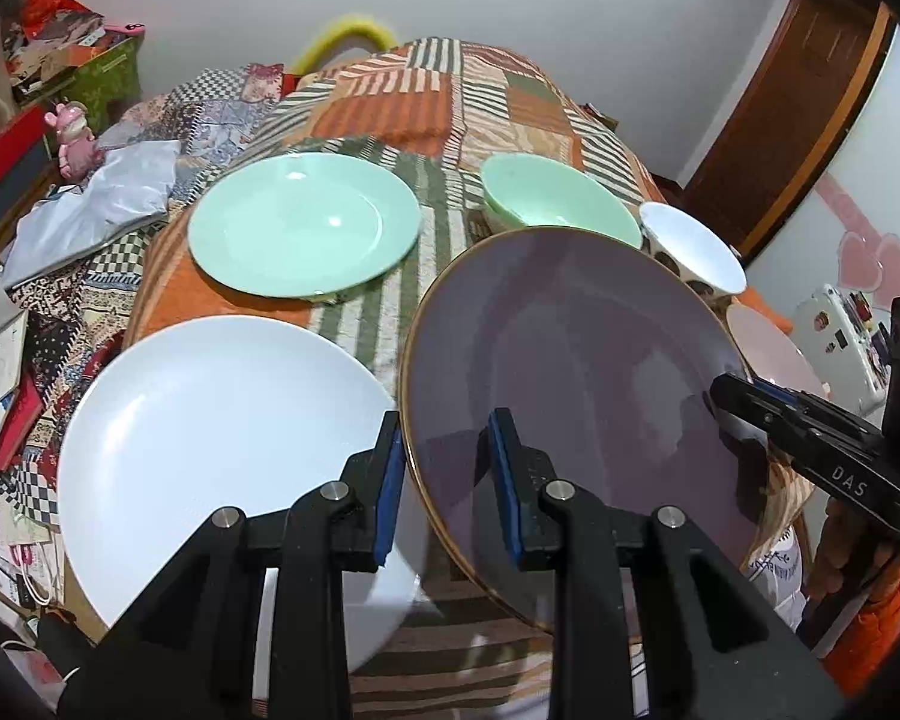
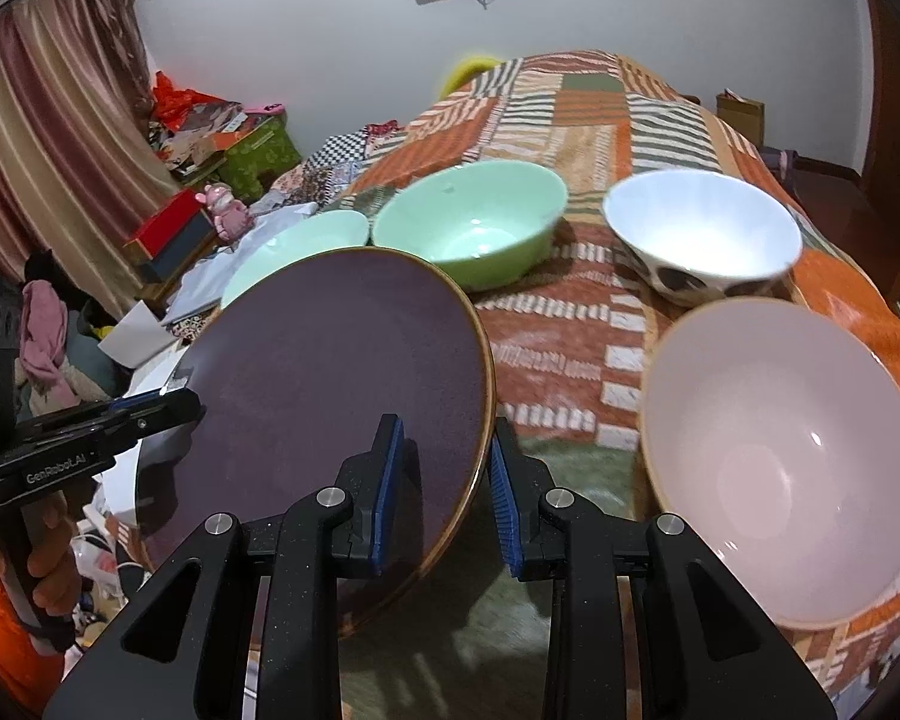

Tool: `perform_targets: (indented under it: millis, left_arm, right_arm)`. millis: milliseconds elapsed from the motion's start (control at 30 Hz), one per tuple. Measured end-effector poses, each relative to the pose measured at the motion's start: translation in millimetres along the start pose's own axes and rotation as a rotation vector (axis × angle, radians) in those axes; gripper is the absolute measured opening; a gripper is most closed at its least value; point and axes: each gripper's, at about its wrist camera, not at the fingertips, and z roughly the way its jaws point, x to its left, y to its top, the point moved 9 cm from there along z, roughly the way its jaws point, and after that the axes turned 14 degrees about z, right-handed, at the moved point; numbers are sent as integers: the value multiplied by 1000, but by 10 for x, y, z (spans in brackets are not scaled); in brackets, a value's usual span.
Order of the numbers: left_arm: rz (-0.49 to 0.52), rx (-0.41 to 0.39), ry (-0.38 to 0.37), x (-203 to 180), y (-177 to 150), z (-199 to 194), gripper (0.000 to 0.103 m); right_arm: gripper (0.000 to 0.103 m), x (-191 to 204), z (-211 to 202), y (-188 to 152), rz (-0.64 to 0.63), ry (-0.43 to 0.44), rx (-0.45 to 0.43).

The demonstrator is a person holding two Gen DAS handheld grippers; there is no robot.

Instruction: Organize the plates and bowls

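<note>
A purple plate (image 1: 570, 372) with a gold rim hangs tilted above the patchwork cloth, held from both sides. My left gripper (image 1: 447, 480) is shut on its left rim. My right gripper (image 2: 444, 486) is shut on the right rim of that plate (image 2: 330, 372). Each gripper shows in the other's view: the right one (image 1: 732, 402) and the left one (image 2: 174, 405). Just left of the purple plate lies a white plate (image 1: 222, 450), with a green plate (image 1: 303, 225) behind it. A green bowl (image 2: 474, 222), a white spotted bowl (image 2: 702, 228) and a pink bowl (image 2: 780, 450) stand on the right.
The dishes rest on an orange and green patchwork cloth (image 1: 426, 96). Left of it lie a grey bag (image 1: 108, 198), a pink figurine (image 1: 75, 138), boxes and papers. A wooden door (image 1: 792, 114) and a white device (image 1: 834, 336) are on the right.
</note>
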Motion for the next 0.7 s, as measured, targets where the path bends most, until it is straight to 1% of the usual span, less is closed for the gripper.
perform_targets:
  millis: [200, 400, 600, 700]
  left_arm:
    - [6, 16, -23, -111, -37, 74, 27]
    - [8, 48, -40, -164, -92, 198, 27]
    - [10, 68, -38, -176, -105, 301, 27]
    - [9, 68, -32, -156, -94, 335, 27]
  right_arm:
    - [25, -109, -8, -78, 16, -26, 14]
    - [25, -203, -8, -123, 34, -47, 21]
    - [25, -216, 3, -139, 6, -82, 9]
    - [25, -263, 59, -147, 37, -82, 20]
